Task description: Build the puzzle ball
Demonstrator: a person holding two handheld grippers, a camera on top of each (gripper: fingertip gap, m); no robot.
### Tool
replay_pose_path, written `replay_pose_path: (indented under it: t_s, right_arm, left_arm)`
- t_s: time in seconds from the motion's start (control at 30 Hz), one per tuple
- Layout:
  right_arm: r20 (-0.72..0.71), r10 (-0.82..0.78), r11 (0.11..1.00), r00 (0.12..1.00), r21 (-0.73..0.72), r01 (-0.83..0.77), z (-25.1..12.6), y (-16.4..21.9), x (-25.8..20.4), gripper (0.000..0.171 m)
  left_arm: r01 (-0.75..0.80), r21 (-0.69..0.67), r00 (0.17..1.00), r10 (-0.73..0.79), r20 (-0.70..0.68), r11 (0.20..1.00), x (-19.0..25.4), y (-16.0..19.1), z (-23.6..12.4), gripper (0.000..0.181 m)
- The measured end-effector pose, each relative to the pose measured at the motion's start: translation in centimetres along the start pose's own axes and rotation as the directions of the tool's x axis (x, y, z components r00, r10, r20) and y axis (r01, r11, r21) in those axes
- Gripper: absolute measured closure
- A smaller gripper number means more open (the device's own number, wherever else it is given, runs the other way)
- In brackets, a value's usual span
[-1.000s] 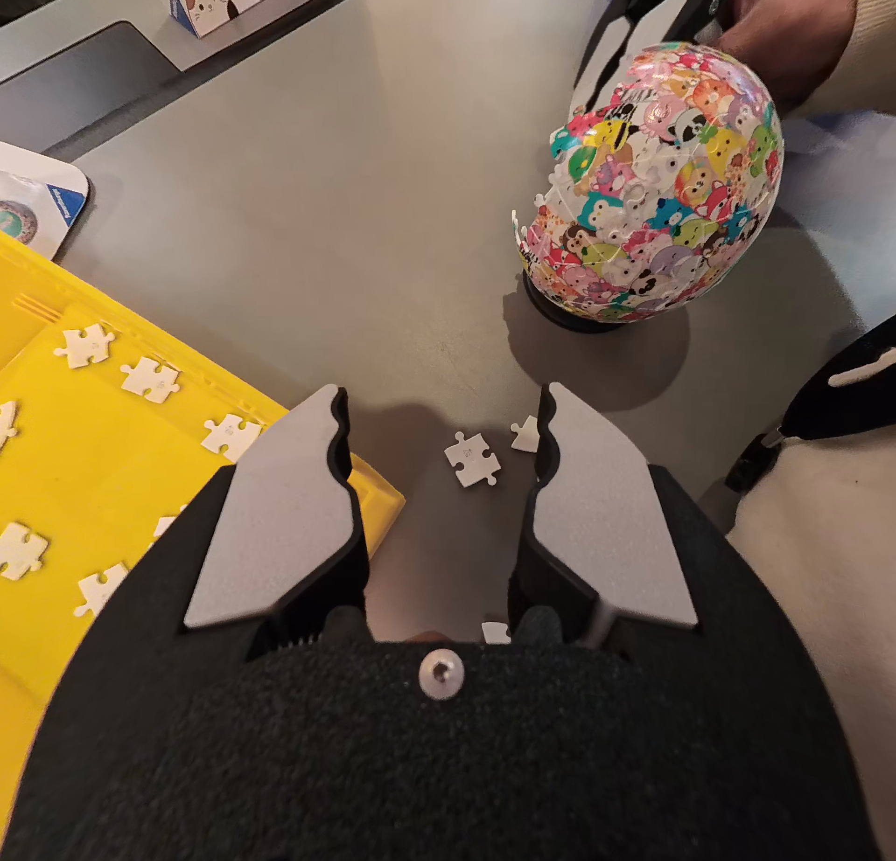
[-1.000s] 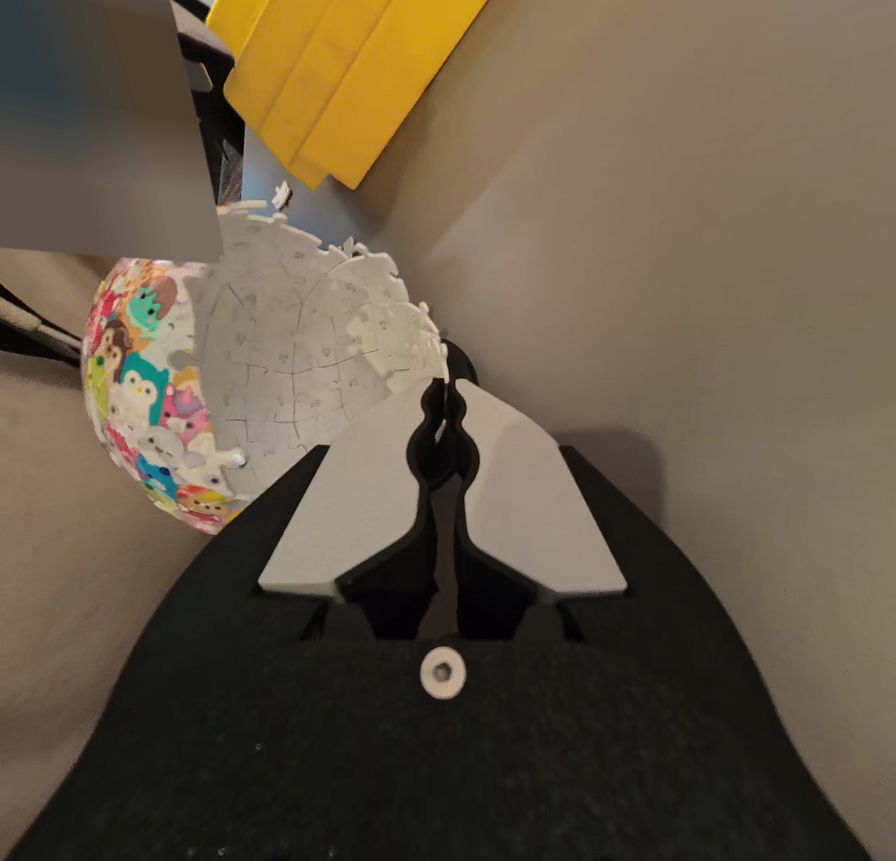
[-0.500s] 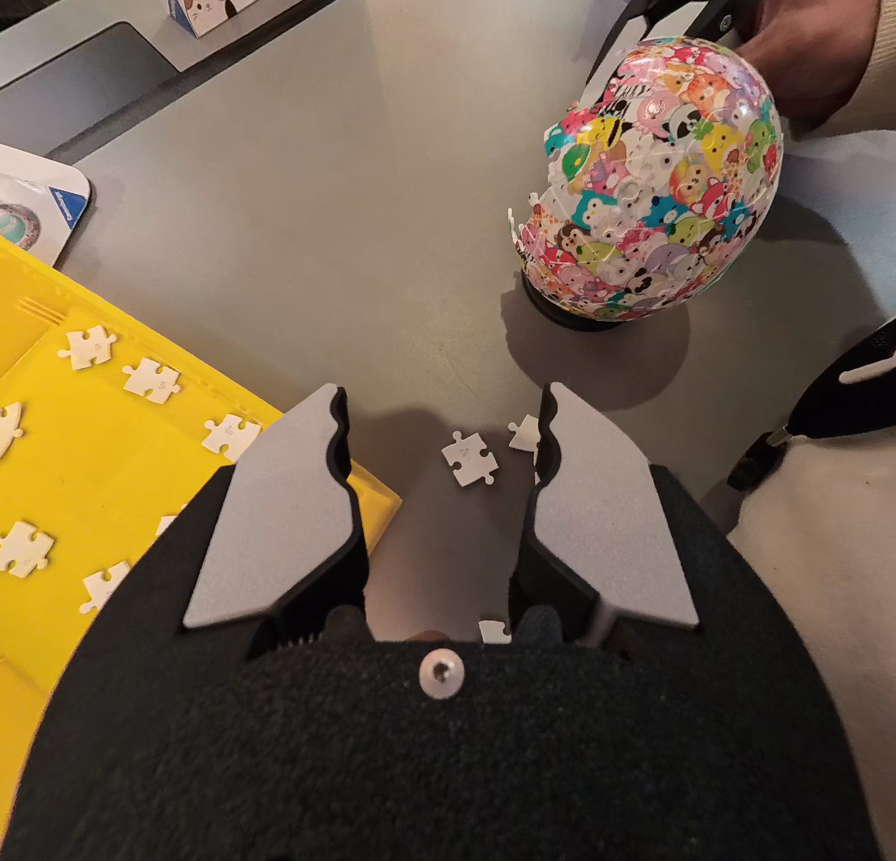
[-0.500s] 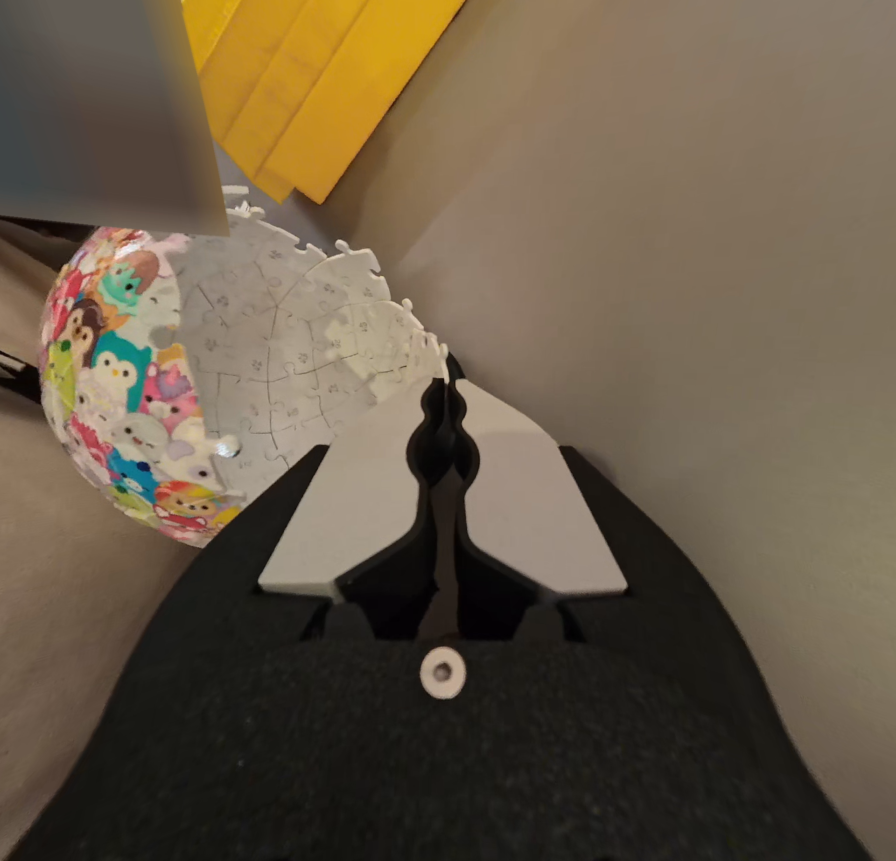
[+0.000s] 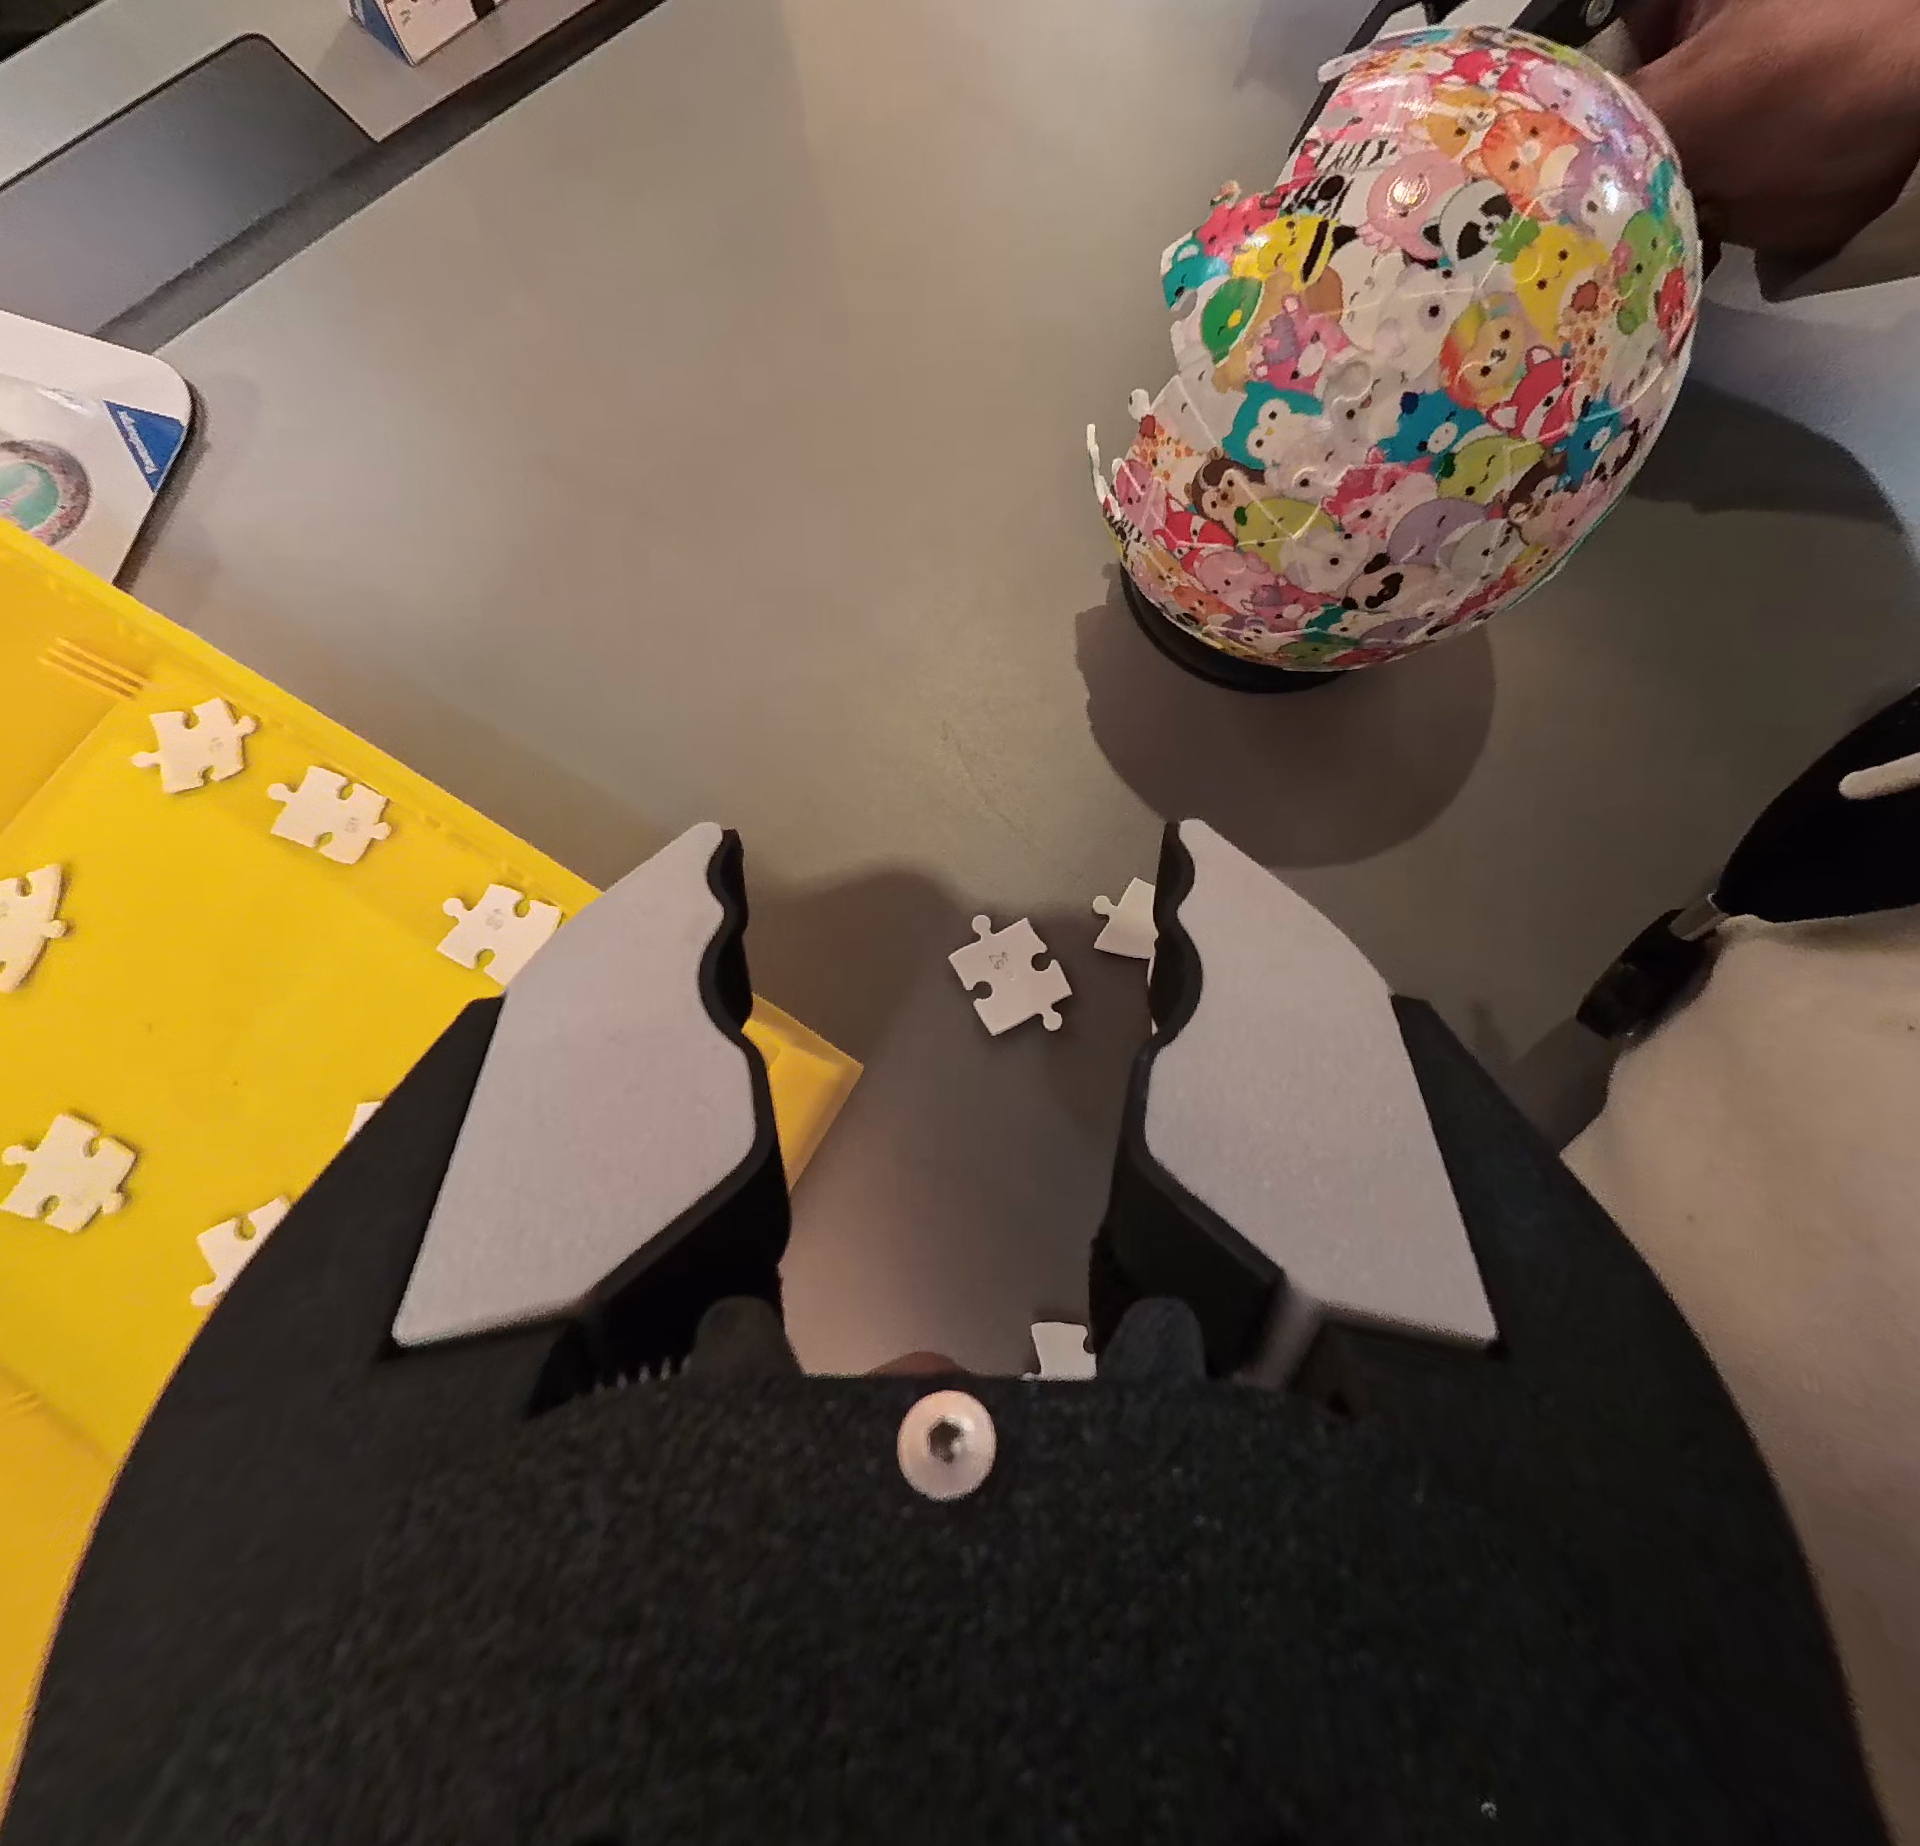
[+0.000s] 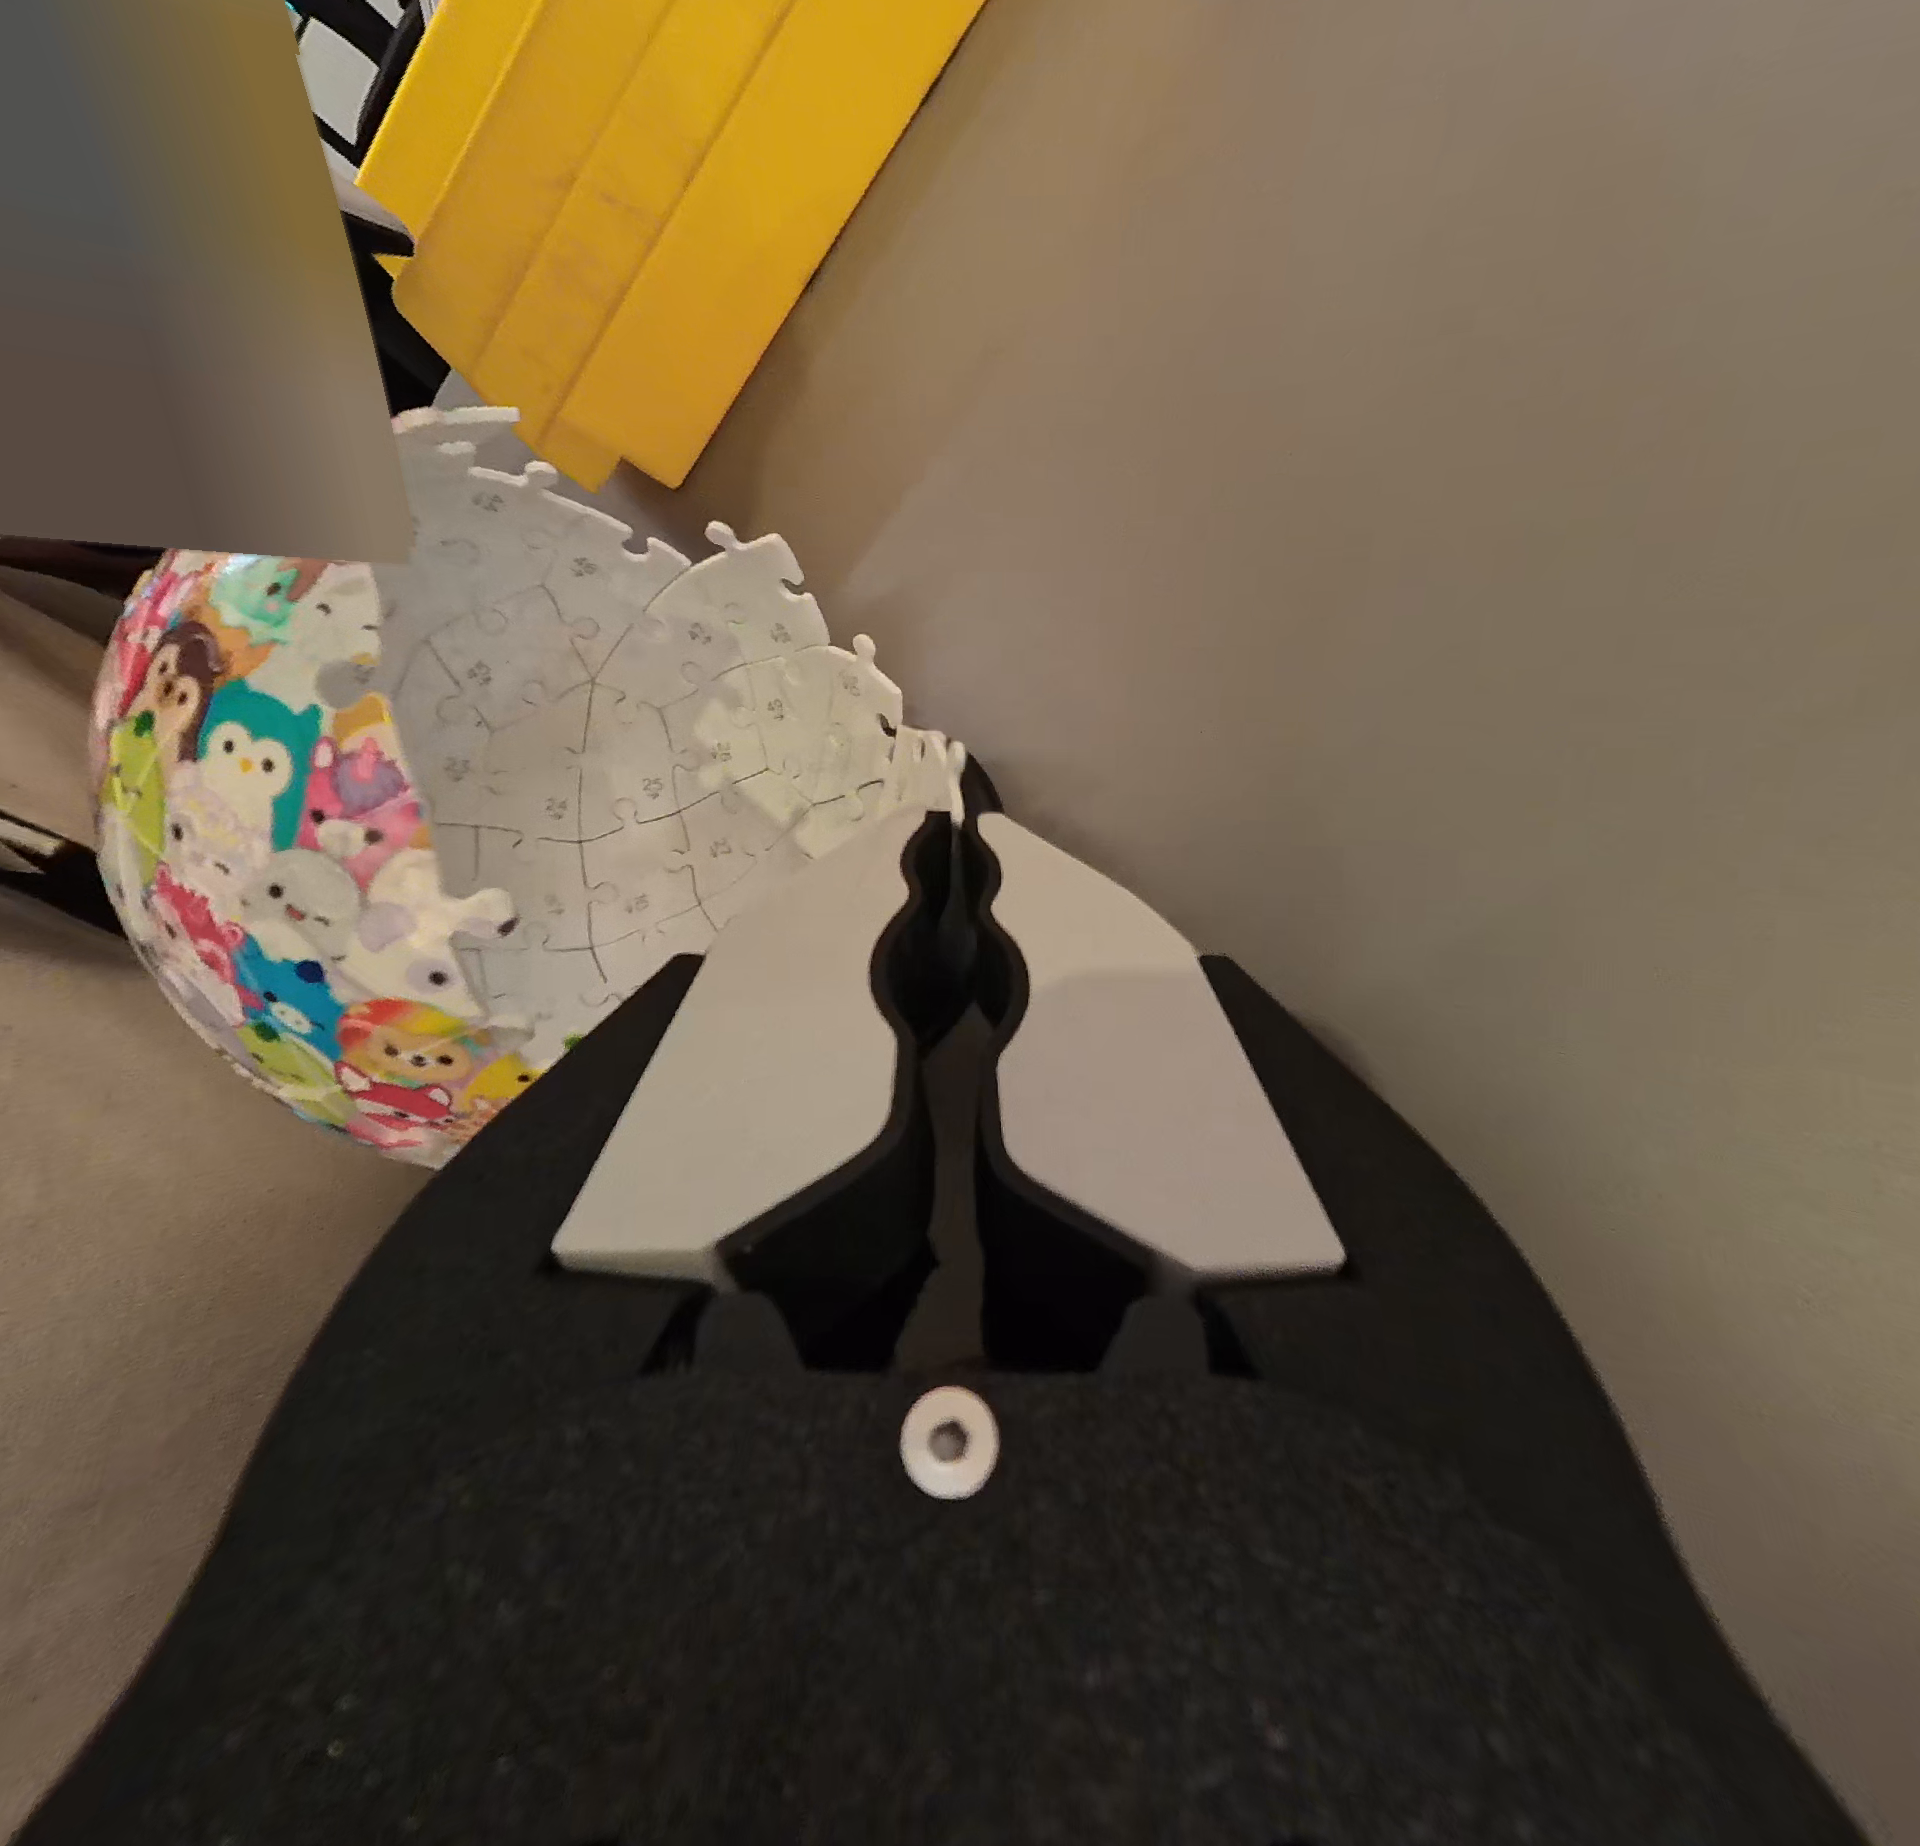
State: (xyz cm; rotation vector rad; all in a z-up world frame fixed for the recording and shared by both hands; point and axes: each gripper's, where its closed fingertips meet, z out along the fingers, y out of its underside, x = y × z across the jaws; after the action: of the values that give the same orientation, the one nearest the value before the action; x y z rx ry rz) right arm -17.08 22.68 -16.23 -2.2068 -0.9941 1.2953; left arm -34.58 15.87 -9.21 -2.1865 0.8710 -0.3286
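Puzzle ball point(image 5: 1434, 362) mostly built, on black stand point(image 5: 1247, 669) at table point(image 5: 727, 342) 2 o'clock; open gap shows white inside point(image 6: 582, 757).

Right tool point(image 6: 954, 825) pinching ball rim.

Left tool point(image 5: 948, 897) spread, empty, above loose piece point(image 5: 1008, 973).

More pcs in yellow tray point(image 5: 208, 1017) at 9 o'clock.

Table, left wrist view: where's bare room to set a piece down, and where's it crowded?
Widest bare patch: the grey table between the yellow tray, the puzzle ball and the far ledge. A smaller strip lies between the tray's corner and the ball's stand. Crowded: ahead of the open left gripper, where loose pieces lie, and the tray itself.
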Motion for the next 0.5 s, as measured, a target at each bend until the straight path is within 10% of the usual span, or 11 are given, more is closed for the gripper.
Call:
replay_pose_path:
  t_s: [0.33,0.5]
  right_arm:
    - [0.048,-0.018,0.997,0.999,-0.076,0.022,0.0,0.4,-0.5,0.152]
    - [0.111,-0.175,0.918,0.978,-0.341,0.203,-0.9,-0.8,-0.2,0.153]
  left_arm:
    - [0.001,-0.010,1.000,-0.001,0.000,1.000,0.0,0.2,0.0,0.106]
    - [-0.008,-0.011,1.000,0.008,-0.018,1.000,0.3,0.2,0.3,0.106]
